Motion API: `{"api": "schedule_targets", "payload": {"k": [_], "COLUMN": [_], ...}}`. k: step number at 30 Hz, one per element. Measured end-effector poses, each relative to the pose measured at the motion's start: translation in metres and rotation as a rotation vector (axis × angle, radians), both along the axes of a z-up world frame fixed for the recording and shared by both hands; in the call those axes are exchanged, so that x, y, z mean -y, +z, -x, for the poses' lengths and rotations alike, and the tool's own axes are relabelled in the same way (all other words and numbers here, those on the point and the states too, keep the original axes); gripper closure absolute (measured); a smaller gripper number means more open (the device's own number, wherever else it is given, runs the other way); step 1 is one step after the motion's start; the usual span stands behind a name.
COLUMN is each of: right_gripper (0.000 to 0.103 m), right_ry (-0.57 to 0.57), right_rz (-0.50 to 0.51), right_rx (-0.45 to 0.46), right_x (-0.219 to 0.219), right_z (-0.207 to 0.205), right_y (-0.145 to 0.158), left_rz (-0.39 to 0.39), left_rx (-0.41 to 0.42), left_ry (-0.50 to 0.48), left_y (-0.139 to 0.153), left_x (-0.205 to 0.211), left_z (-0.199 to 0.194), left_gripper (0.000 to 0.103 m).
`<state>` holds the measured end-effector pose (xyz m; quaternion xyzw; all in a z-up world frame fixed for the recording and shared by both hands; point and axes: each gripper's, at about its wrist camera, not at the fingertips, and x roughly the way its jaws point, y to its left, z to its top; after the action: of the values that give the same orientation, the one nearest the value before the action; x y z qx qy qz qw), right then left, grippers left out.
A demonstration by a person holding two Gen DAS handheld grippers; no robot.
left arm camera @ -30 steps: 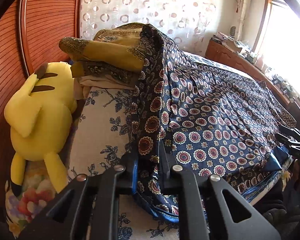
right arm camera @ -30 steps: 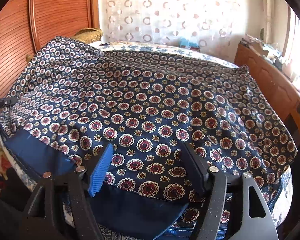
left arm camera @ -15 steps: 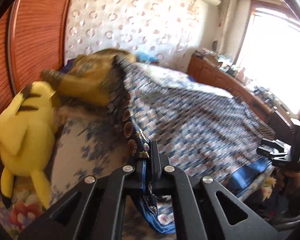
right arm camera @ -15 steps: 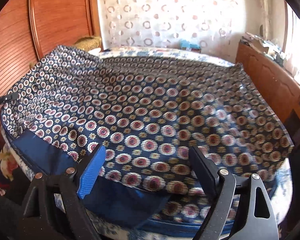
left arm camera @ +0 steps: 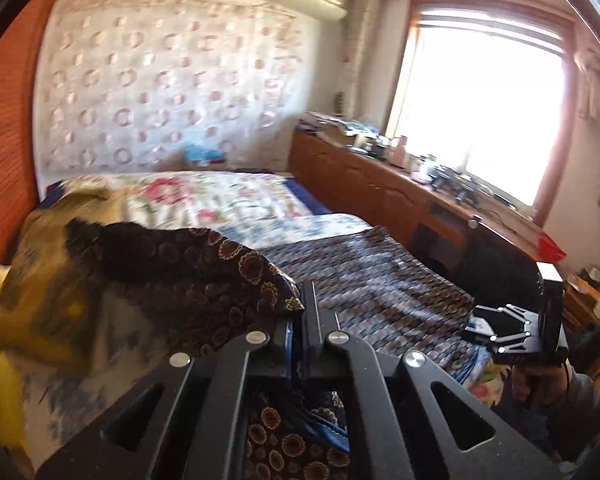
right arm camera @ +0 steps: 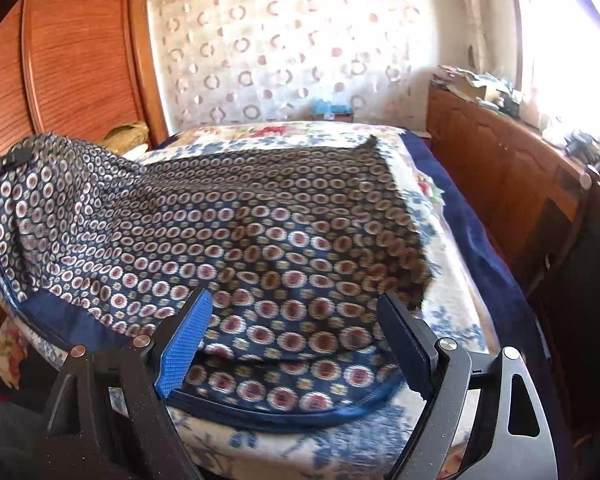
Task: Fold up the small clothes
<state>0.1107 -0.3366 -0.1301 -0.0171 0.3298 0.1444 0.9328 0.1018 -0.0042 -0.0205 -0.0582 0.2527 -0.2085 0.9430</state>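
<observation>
The left gripper (left arm camera: pixel 302 320) has its jaws pinched tight on the hem of the navy medallion-print garment (right arm camera: pixel 228 232), lifting that corner off the bed (right arm camera: pixel 452 320) near the bed's left edge, so the cloth drapes down from the fingers. The rest of the garment lies spread across the floral bedsheet (left arm camera: pixel 220 196). The right gripper (right arm camera: pixel 296 336) hovers at the bed's near edge with its jaws wide apart, the blue-piped hem lying between them, pads not pressing on it
</observation>
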Motion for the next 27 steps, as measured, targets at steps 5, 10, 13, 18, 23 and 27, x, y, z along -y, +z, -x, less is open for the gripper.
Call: {"api": "schedule_targets", "payload": {"k": [5,10,13,18,23,27], "right_gripper": [0.018,0.018,0.018,0.019,0.018,0.018], "right_ry": [-0.029,-0.057,-0.077,-0.112,-0.129,-0.127], "right_rz": [-0.017,-0.025,-0.027,-0.037,-0.052,-0.044], "right_rx": [0.008,0.027,0.039,0.053,0.05,0.05], "right_x": [0.017,0.036,0.047,0.067,0.076,0.077], "right_z": [0.005,0.009,0.011,0.014,0.015,0.012], "right_y": [0.002,0.007,0.011,0.017,0.018,0.017], "left_rz": [-0.015,-0.04,-0.054,-0.083,-0.126,-0.126], "left_rx": [0.016,0.039,0.044,0.028,-0.042,-0.052], "left_ry": [-0.096,-0.2,-0.24,-0.287,-0.329,-0.313], "left_y": [0.019,0.039,0.045,0.045,0.025,0.022], "left_x": [0.048,0.099,0.123,0.162,0.178,0.178], "left_z": [-0.022,-0.033,-0.037,-0.046,-0.048,-0.046], "left_gripper": [0.103,0.103,0.103,0.103,0.094,0.06]}}
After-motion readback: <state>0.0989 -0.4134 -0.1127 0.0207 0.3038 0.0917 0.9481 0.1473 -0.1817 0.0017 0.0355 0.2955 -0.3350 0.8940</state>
